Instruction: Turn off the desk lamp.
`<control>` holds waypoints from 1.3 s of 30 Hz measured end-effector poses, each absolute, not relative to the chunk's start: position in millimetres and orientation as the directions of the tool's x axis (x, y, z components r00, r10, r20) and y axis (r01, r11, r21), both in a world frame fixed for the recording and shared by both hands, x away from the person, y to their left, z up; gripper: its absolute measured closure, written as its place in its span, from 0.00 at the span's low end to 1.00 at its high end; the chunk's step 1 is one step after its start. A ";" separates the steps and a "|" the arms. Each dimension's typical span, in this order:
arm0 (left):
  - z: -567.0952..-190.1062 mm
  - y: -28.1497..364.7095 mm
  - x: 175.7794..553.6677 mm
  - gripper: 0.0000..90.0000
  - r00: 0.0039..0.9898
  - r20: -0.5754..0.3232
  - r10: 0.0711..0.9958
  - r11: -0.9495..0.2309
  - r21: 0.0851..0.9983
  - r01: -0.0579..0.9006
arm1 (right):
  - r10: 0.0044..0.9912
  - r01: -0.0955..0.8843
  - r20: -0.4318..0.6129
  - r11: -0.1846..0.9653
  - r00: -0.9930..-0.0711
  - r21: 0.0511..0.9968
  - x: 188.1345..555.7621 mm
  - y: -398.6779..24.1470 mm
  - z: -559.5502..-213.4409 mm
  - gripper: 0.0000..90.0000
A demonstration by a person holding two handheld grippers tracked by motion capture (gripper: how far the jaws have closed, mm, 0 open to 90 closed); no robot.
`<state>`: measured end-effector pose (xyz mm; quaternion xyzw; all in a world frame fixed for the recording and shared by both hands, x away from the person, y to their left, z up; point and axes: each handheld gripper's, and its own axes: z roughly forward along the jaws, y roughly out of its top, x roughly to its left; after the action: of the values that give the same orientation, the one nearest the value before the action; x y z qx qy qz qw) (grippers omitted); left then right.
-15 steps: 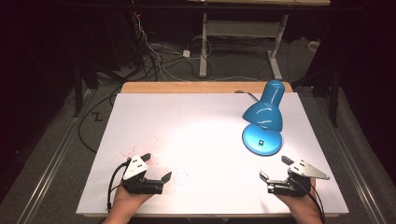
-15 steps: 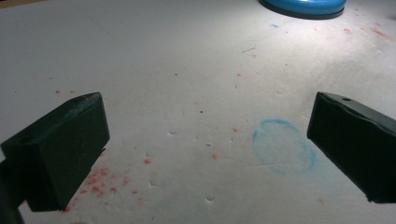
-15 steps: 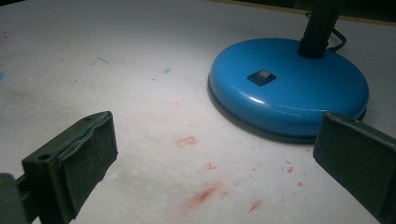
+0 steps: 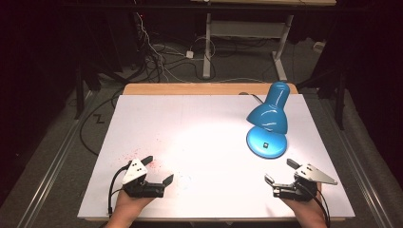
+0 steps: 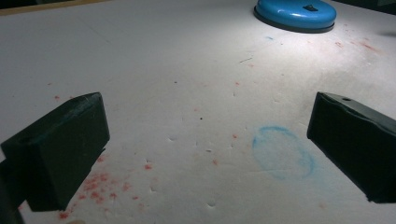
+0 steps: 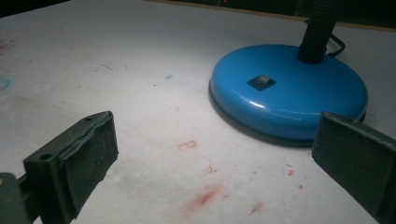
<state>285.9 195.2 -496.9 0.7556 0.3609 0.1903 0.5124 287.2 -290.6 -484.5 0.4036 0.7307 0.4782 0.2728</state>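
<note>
Both grippers low at the near edge of the table (image 4: pixel 142 114), both empty. The right gripper (image 4: pixel 281 172) has its jaws spread wide, nothing between them, and it points toward the lamp (image 4: pixel 267 124), the blue desk lamp at the far right, lit and throwing a bright pool across the white top. The left gripper (image 4: pixel 157 170) sits at the near left, jaws equally wide apart, over a patch of red specks (image 5: pixel 100 186) and just beside a faint blue ring (image 5: pixel 282 151) drawn on the surface.

Risk from here, as I read it: the small black switch (image 6: pixel 261 82) on the round base (image 6: pixel 287 91) is a small target on a smooth, domed surface. A jaw coming in at a slant could slide off it, or shove the whole base back toward the far edge, where the cord (image 4: pixel 254 97) trails off. The shade (image 4: pixel 267 118) leans out over the base too, so a high approach could clip it and tip the lamp.

From the right gripper view the base lies just ahead and to the right, near the right jaw but not touching.
</note>
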 end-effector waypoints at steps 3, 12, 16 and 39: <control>-497.0 195.8 284.7 0.00 0.677 -0.076 0.732 -0.216 0.916 0.337 | 0.851 0.326 -0.016 0.218 -0.524 0.920 286.3 -290.0 -484.5 0.02; -497.2 195.6 285.6 0.00 0.681 -0.083 0.728 -0.218 0.913 0.344 | 0.849 0.332 -0.019 0.227 -0.528 0.915 287.4 -289.3 -484.6 0.07; -497.2 195.1 285.6 0.00 0.678 -0.081 0.730 -0.219 0.913 0.345 | 0.846 0.323 -0.028 0.234 -0.532 0.917 286.5 -288.8 -484.7 0.09; -497.2 194.8 286.1 0.00 0.679 -0.080 0.730 -0.223 0.911 0.348 | 0.838 0.347 -0.020 0.248 -0.545 0.905 288.7 -287.2 -484.7 0.35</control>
<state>286.1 194.8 -497.2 0.7594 0.3547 0.1865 0.5125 288.7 -287.2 -484.7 0.3977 0.7448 0.4668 0.2630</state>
